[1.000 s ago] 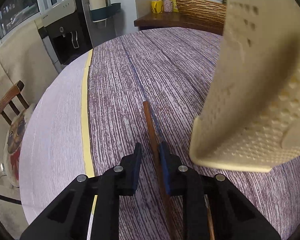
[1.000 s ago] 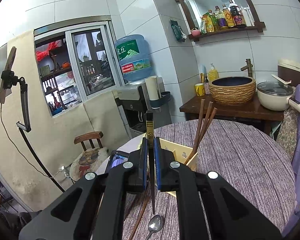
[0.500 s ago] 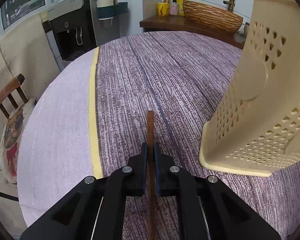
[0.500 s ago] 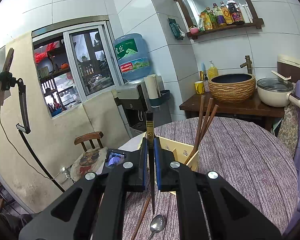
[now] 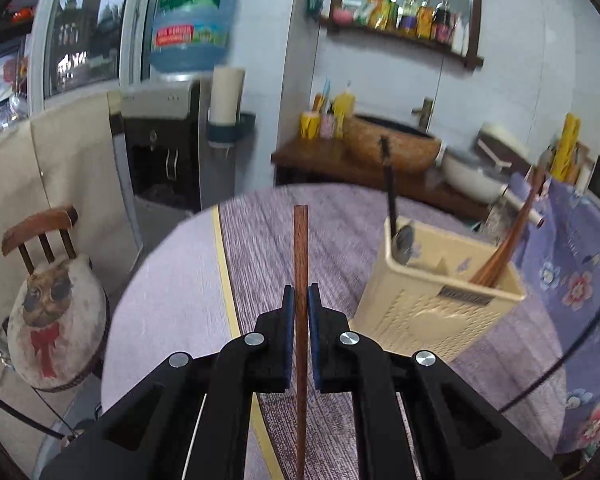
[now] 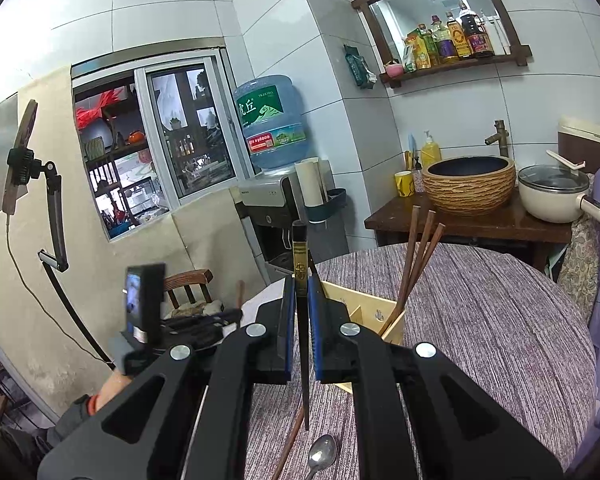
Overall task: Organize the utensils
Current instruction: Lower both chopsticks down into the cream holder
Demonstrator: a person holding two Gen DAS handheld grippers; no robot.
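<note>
My left gripper [image 5: 300, 300] is shut on a brown wooden chopstick [image 5: 300, 248], held off the table and pointing forward. To its right stands the cream utensil holder [image 5: 428, 304] with brown chopsticks [image 5: 504, 248], a spoon and a black utensil [image 5: 392, 204] in it. My right gripper [image 6: 299, 292] is shut on a black chopstick [image 6: 300, 264], held upright above the table. Behind it is the holder [image 6: 364, 312] with three brown chopsticks [image 6: 416, 252]. Below lie a spoon [image 6: 322, 452] and a brown chopstick [image 6: 290, 444] on the cloth. The left gripper [image 6: 204, 324] shows at the left.
The round table [image 6: 480, 320] has a purple striped cloth. A wooden chair [image 5: 48, 280] with a cat cushion stands left of it. A water dispenser [image 5: 172, 152], a side table with a woven basin [image 6: 468, 184] and a white pot [image 6: 552, 192] stand behind.
My left gripper closed on the brown chopstick, lifted it off the table and tilted up, so the room and the holder's top now show. My right gripper stayed nearly still with the black chopstick.
</note>
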